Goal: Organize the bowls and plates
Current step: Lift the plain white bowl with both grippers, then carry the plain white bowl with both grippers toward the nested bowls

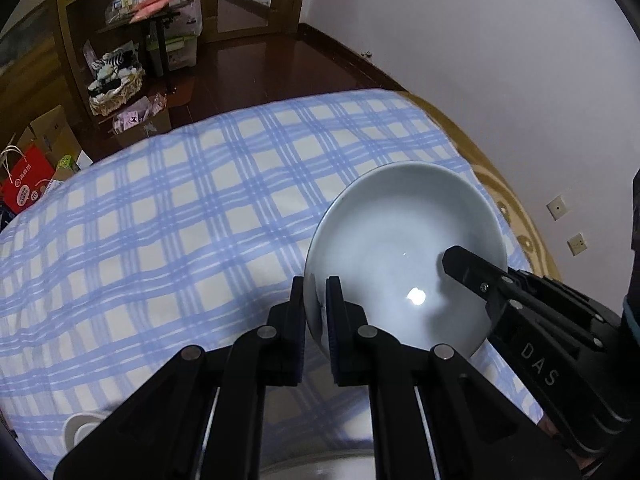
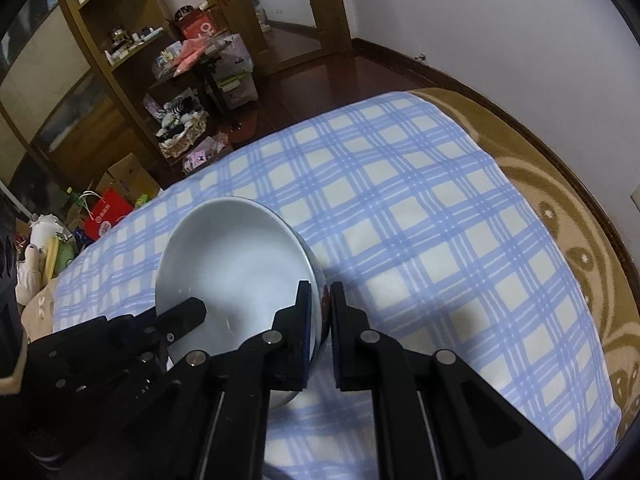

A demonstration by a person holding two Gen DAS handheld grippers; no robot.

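Item: white bowl (image 1: 404,248), lifted clear above the blue checked cloth (image 1: 180,220) covering the bed, toward its near side.

Holding: left gripper (image 1: 316,308) pinched on the bowl's left rim, one finger inside, one outside. Right gripper (image 2: 320,312) likewise clamped on the right rim.

Nearby: part of another white dish (image 1: 84,426) at the near left; a plate rim (image 1: 320,468) directly below.

Risks: glazed wall may slip from narrow pads; uneven hand movement could twist the bowl free, dropping it onto the plate beneath.
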